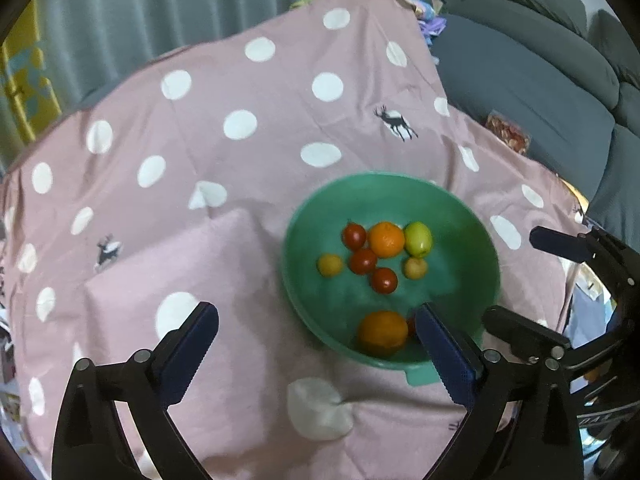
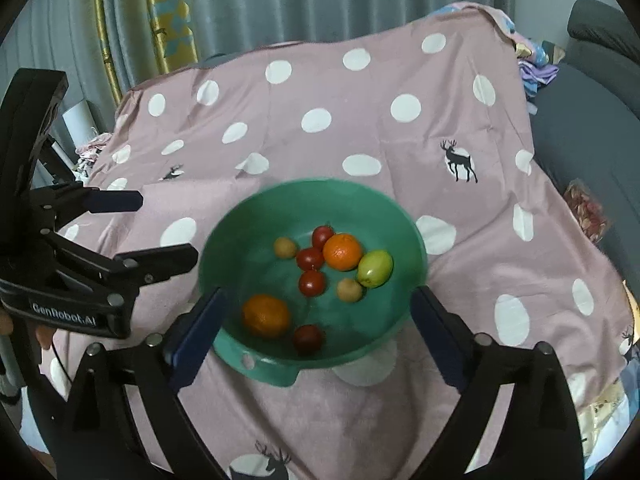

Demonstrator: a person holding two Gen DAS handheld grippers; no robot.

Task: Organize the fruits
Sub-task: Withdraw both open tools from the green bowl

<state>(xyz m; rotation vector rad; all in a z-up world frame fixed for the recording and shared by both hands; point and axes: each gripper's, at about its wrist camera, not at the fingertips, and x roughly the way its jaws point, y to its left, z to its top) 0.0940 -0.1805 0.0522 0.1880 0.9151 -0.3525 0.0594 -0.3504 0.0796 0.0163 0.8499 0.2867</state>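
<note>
A green bowl (image 1: 456,236) (image 2: 244,236) sits on the pink dotted cloth. It holds two oranges (image 1: 386,239) (image 2: 342,252), several red tomatoes (image 1: 363,261) (image 2: 312,282), a green fruit (image 1: 418,239) (image 2: 375,268) and small yellow fruits (image 1: 330,265) (image 2: 285,247). My left gripper (image 1: 318,344) hangs open over the bowl's near left rim with nothing in it, and it shows at the left edge of the right wrist view (image 2: 164,228). My right gripper (image 2: 318,320) stands open, straddling the bowl's near side, empty. It is also seen beside the bowl (image 1: 516,276).
The pink cloth (image 1: 200,240) (image 2: 480,240) with white dots and deer prints covers the whole surface. A grey sofa (image 1: 540,80) stands at the right with a patterned packet (image 1: 508,132) on it. Grey curtains (image 2: 320,0) hang behind.
</note>
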